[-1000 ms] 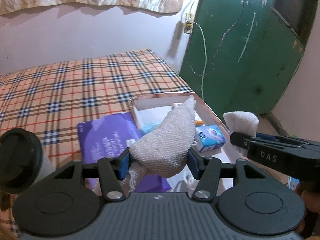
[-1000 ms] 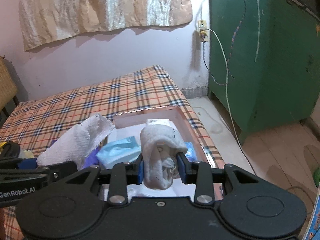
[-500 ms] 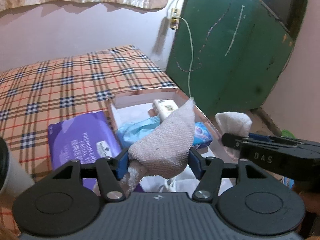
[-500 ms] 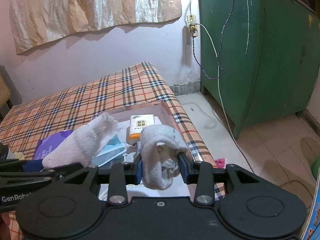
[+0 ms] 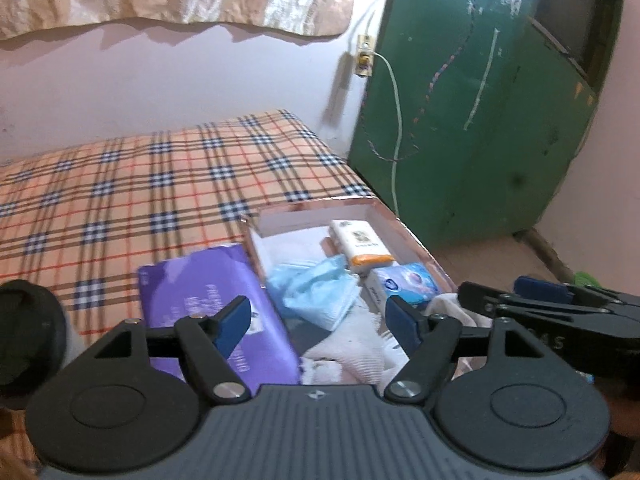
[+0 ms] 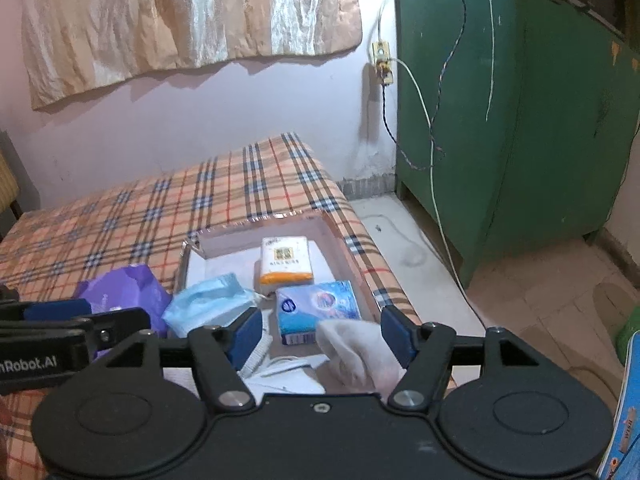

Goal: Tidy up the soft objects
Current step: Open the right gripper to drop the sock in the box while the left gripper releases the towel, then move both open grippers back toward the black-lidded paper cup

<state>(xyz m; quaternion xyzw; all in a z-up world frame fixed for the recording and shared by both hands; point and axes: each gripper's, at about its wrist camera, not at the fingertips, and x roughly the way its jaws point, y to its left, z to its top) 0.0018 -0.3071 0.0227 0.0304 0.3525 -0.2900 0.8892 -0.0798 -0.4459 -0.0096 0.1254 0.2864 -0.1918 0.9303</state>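
A shallow pink-rimmed box [image 5: 404, 232] [image 6: 340, 240] sits on the plaid bed. It holds a white and orange tissue pack [image 5: 360, 246] [image 6: 285, 260], a blue tissue pack [image 5: 404, 282] [image 6: 316, 308], a blue face mask [image 5: 316, 292] [image 6: 208, 304] and white cloths. My left gripper [image 5: 318, 322] is open above a white cloth [image 5: 344, 360] lying in the box. My right gripper [image 6: 320, 338] is open, with a white sock-like cloth [image 6: 356, 356] lying loose between its jaws in the box.
A purple pack [image 5: 212, 300] [image 6: 124, 292] lies on the bed left of the box. A dark-lidded cup [image 5: 28, 328] stands at the far left. A green cabinet [image 6: 520, 120] and tiled floor [image 6: 540, 280] are to the right of the bed edge.
Both grippers opened and let go of their white cloths, which now lie in the box. Both cameras moved closer over the box.
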